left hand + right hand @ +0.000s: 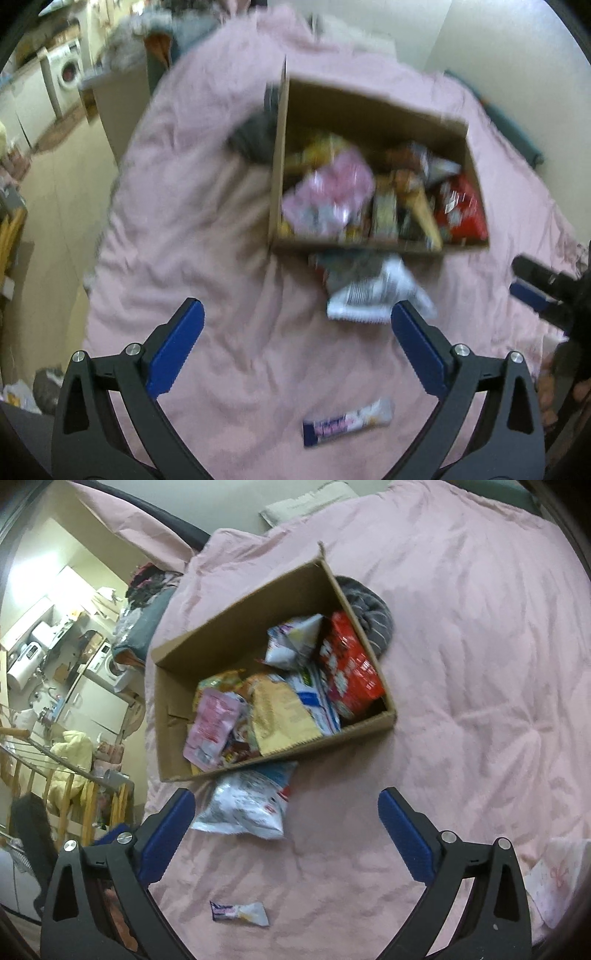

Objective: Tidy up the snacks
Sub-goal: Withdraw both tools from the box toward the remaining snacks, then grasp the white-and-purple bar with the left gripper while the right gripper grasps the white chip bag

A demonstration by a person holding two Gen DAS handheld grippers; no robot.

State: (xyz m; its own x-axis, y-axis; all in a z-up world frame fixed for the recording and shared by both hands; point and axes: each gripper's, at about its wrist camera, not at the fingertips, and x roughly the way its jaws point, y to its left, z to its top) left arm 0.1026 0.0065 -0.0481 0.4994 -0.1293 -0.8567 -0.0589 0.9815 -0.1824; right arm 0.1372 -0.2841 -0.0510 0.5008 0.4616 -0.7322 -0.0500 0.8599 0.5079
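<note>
While hovering splayed and empty above pink bedding (461, 664): left gripper (297, 332), right gripper (286, 814). Box-filling step apparently underway. Next, probably closing on white bag (245, 805) just near cardboard box (236, 627), or nearer small bar (240, 912).

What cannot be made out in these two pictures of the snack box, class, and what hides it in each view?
- Left wrist view: motion blur smears the snacks in the cardboard box; no print is readable.
- Both views: wording on the small bar wrapper is too small.
- Right wrist view: the box's near wall covers the top of the white bag.
- Left wrist view: the right tool is cut by the edge; the left tool shows fully.
</note>
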